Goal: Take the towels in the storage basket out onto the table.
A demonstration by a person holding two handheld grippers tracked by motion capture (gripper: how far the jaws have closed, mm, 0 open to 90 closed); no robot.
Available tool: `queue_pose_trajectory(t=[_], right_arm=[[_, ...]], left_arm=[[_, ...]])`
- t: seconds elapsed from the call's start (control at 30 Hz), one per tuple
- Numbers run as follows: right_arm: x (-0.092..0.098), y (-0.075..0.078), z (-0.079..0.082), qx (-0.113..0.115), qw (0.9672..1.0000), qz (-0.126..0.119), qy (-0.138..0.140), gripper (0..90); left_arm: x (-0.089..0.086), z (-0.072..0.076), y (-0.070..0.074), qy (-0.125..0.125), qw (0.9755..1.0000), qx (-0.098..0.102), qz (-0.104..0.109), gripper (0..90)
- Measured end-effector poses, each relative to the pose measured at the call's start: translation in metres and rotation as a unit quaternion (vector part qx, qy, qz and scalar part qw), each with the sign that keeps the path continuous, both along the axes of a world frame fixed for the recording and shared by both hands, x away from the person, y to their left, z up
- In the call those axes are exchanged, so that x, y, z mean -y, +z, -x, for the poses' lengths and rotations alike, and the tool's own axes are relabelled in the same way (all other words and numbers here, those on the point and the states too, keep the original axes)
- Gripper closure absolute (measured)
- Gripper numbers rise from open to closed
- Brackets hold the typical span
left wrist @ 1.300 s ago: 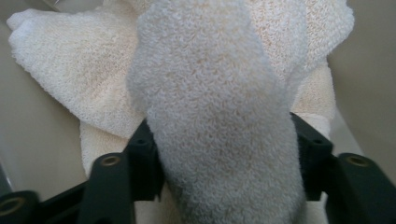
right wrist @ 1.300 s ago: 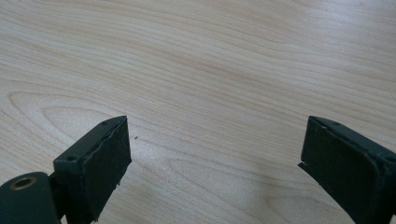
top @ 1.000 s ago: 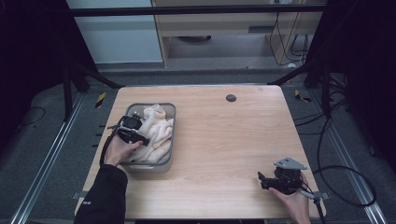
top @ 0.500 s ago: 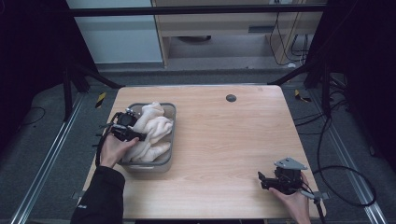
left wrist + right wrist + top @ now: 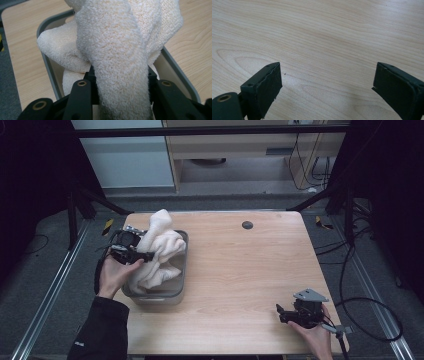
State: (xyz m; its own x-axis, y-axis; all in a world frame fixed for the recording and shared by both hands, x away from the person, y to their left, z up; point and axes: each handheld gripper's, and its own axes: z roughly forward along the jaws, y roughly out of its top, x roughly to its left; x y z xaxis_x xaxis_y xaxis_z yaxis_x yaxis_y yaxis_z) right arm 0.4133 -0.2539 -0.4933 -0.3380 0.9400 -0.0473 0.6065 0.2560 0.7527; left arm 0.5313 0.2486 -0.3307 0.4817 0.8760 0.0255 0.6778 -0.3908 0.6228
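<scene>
While our left gripper [image 5: 131, 251] lifts above the grey bin [image 5: 176, 290] at the tabletop's [image 5: 240, 270] left edge, its fingers [image 5: 82, 95] pinch a cream towel [image 5: 159, 245] that trails back into the bin. Near the front right corner, our right gripper [image 5: 287, 312] rests with fingers [image 5: 264, 85] spread wide, holding nothing.

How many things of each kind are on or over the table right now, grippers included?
Grippers: 2, the left gripper shut on the towel, the right gripper open near the table's right front corner.
Towels: 1, a cream towel partly lifted out of the bin.
Bins: 1, a grey bin.
Total: 4.
</scene>
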Motion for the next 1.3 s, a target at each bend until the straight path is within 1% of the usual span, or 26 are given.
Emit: queue_pose_trajectory(t=[0.1,0.13,0.27,0.3,0.37,0.4,0.43,0.47,0.53,0.57,0.63,0.87,1.0,1.13,1.17,1.2,1.3], right_arm=[[0.000,0.000,0.000,0.000,1.0000,0.000,0.000,8.1],[0.000,0.000,0.000,0.000,1.0000,0.000,0.000,8.1],[0.000,0.000,0.000,0.001,1.0000,0.001,0.001,8.1],[0.000,0.000,0.000,0.001,1.0000,0.001,0.001,8.1],[0.000,0.000,0.000,0.002,1.0000,0.001,0.001,8.1],[0.000,0.000,0.000,0.002,1.0000,0.001,0.001,8.1],[0.000,0.000,0.000,0.002,1.0000,0.001,0.001,8.1],[0.000,0.000,0.000,0.002,1.0000,0.001,0.001,8.1],[0.000,0.000,0.000,0.002,1.0000,0.001,0.001,8.1],[0.000,0.000,0.000,0.002,1.0000,0.001,0.001,8.1],[0.000,0.000,0.000,0.002,1.0000,0.001,0.001,8.0],[0.000,0.000,0.000,0.002,1.0000,0.001,0.002,8.0],[0.000,0.000,0.000,0.002,1.0000,0.001,0.002,7.9],[0.000,0.001,0.000,0.003,1.0000,-0.001,0.001,7.9],[0.001,0.001,0.000,0.003,1.0000,-0.001,0.001,7.9],[0.001,0.001,0.000,0.003,1.0000,-0.001,0.001,7.9],[0.001,0.001,0.000,0.006,1.0000,0.001,0.001,7.9]], left_arm=[[0.000,0.002,0.007,-0.003,1.0000,0.006,0.004,62.8],[0.000,0.002,0.007,-0.003,1.0000,0.006,0.004,62.8],[0.000,0.006,0.016,-0.008,0.9999,0.014,0.002,62.8],[0.000,0.006,0.016,-0.008,0.9999,0.014,0.002,62.8],[-0.002,0.009,0.023,-0.008,0.9997,0.021,0.004,62.8],[-0.002,0.009,0.023,-0.008,0.9997,0.021,0.004,62.8],[-0.003,0.011,0.027,-0.007,0.9996,0.025,0.007,62.9],[-0.003,0.011,0.027,-0.007,0.9996,0.025,0.007,62.9],[-0.003,0.014,0.034,-0.011,0.9994,0.030,0.011,62.9],[-0.003,0.014,0.034,-0.011,0.9994,0.030,0.011,62.9],[-0.001,0.016,0.039,-0.016,0.9992,0.034,0.016,62.8],[0.006,0.019,0.048,-0.028,0.9987,0.039,0.015,62.8],[0.009,0.022,0.058,-0.033,0.9984,0.044,0.012,62.8],[0.012,0.025,0.063,-0.038,0.9981,0.046,0.015,62.8],[0.015,0.027,0.066,-0.044,0.9978,0.047,0.014,62.9],[0.015,0.027,0.066,-0.044,0.9978,0.047,0.014,62.8],[0.022,0.033,0.073,-0.056,0.9970,0.051,0.011,62.9]])
